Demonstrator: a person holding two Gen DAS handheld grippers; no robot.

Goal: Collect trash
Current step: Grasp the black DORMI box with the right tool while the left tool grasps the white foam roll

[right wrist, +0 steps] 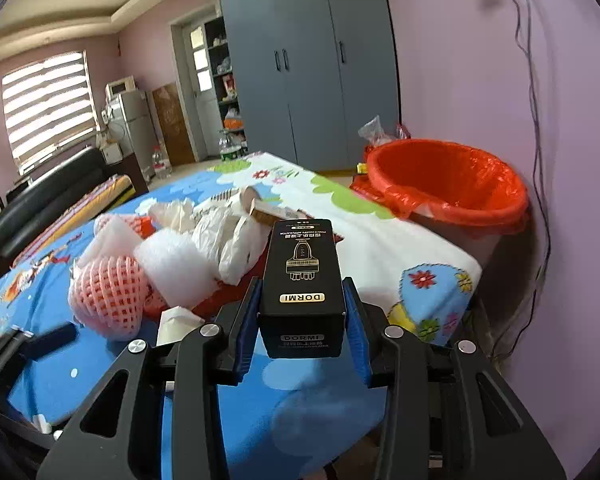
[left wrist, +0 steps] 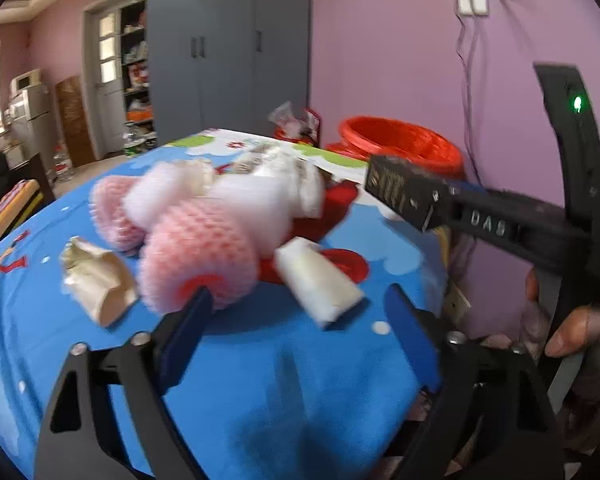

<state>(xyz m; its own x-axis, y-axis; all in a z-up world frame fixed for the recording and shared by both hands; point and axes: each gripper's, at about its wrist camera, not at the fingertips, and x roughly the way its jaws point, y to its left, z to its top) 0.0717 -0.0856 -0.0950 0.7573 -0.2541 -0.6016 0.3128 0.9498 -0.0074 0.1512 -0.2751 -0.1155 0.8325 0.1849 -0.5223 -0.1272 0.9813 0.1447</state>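
Note:
My right gripper (right wrist: 302, 284) is shut on a black DORMI box (right wrist: 302, 280), its blue pads pressing both long sides; the box is lifted above the table. In the left wrist view the same box (left wrist: 396, 190) sticks out toward the red-lined bin (left wrist: 400, 140). My left gripper (left wrist: 298, 292) stands open low over the cloth. A white paper roll (left wrist: 320, 280) lies between its fingertips, untouched. A pink foam net (left wrist: 196, 248) sits by its left fingertip. Crumpled paper (left wrist: 96, 280) lies further left.
The bin with the red bag (right wrist: 448, 176) stands beyond the table's far right corner, against the purple wall. White foam (right wrist: 176, 264), a plastic bag (right wrist: 228, 240) and more scraps are heaped mid-table on the cartoon cloth (right wrist: 320, 400). A person's hand (left wrist: 572, 332) holds the right gripper.

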